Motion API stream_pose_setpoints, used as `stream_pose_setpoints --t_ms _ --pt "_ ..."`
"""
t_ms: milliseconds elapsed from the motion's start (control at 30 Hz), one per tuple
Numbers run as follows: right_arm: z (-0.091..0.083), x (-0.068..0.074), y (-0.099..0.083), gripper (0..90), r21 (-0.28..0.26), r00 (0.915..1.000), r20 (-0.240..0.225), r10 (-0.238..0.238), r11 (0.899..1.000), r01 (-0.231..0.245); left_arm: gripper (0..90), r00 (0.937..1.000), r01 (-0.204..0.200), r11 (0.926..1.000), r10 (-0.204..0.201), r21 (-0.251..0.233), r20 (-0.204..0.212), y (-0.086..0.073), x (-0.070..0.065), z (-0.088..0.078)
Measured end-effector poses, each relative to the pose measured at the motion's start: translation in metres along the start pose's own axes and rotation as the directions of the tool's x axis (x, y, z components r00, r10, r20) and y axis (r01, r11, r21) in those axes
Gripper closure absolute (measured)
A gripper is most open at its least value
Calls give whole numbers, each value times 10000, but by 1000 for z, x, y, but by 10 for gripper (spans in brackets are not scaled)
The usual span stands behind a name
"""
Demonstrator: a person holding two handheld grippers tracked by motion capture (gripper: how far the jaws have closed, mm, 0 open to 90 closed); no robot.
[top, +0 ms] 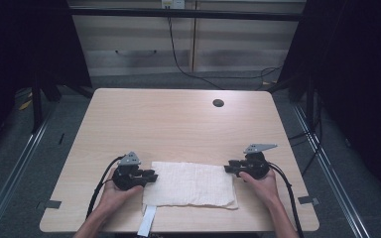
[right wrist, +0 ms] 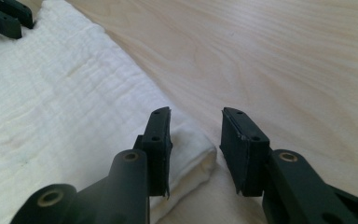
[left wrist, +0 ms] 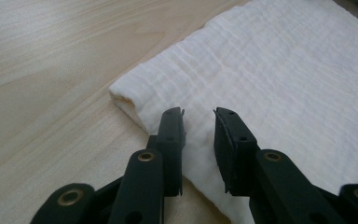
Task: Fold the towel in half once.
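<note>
A white folded cloth [top: 191, 183] lies flat near the table's front edge. My left gripper [top: 154, 176] rests at the cloth's left end, and in the left gripper view its jaws [left wrist: 199, 112] stand apart just over the cloth [left wrist: 270, 70] near its far left corner. My right gripper [top: 227, 168] is at the cloth's far right corner. In the right gripper view its jaws [right wrist: 196, 112] are apart, one over the cloth [right wrist: 60, 93] and one over bare wood. The left gripper's jaws [right wrist: 4, 14] show at the cloth's far end. Neither pair of pads presses on the cloth.
The light wooden table [top: 178, 119] has a round cable hole [top: 218, 103] at the back right. A white strip [top: 147, 220] hangs at the front edge under the cloth. Cables trail from both grippers. Cabinets and dark frames stand behind the table.
</note>
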State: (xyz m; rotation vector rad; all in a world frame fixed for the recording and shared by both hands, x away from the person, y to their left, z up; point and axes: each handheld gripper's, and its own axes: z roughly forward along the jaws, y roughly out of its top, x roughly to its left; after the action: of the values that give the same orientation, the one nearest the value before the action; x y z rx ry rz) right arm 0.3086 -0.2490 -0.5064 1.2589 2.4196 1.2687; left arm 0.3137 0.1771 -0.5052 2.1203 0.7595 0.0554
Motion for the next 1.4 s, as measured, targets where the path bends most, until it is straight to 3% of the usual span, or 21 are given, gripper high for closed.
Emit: stream_pose_setpoints --t_ms 233,333,367,467,700,767,933,1067,1267,1400 --pt "1 2 -3 631 4 9996 220 -204 9998 204 719 10000 17 10000 -17 -14 68 -1 1 0" --pt "0 3 -4 668 66 9995 224 -231 9997 230 717 10000 34 10000 -34 -46 34 -1 1 0" --pt "0 4 -5 763 82 9986 150 -511 9987 510 712 10000 63 10000 -63 -54 63 -1 0 0" --pt "0 3 -7 837 -17 9988 -18 -493 9988 493 709 9999 108 9999 -108 3 119 -2 1 -2" --pt "0 3 -7 874 20 9989 -124 -453 9990 453 700 9989 227 9997 -232 116 398 -4 -2 -6" --pt "0 3 -7 875 50 9986 -99 -529 9986 529 669 9995 142 9998 -145 109 297 -4 -3 -9" --pt "1 2 -7 876 29 9987 -174 -484 9988 485 657 9996 275 9993 -273 -266 78 7 8 -18" --pt "1 1 -7 875 27 9988 -226 -443 9990 444 659 9989 397 9984 -387 -393 276 22 20 -24" --pt "1 1 -7 875 26 9989 -203 -423 9991 424 657 9972 751 9968 -749 -262 81 31 40 -9" --pt "1 1 -7 875 0 9990 -304 -336 9994 336 610 9990 436 9987 -433 245 -149 30 34 4"
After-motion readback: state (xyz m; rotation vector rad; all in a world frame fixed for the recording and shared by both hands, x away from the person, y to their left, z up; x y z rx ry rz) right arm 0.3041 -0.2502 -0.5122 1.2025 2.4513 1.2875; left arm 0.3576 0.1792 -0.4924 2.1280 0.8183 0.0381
